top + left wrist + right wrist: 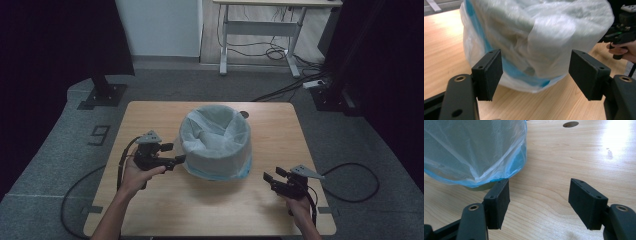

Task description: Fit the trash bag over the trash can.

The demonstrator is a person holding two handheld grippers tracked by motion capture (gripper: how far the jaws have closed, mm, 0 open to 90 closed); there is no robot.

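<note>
On the wooden counter (210, 200): bin (216, 142) lined with translucent white bag, blue rim beneath; 2 grippers, left (176, 154) and right (270, 181), jaws open, empty; grey carpet (50, 165) around.

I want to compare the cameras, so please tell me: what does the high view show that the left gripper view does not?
High view alone: the bin's open top with the white bag lining its inside, the whole table, the grey floor and a desk behind it, and the left tongs from above, open beside the bin.

Left gripper view alone: the blue band under the plastic close up, with the pads apart, gripping nothing.

Both: the bagged bin, the wooden table and the right tongs.
</note>
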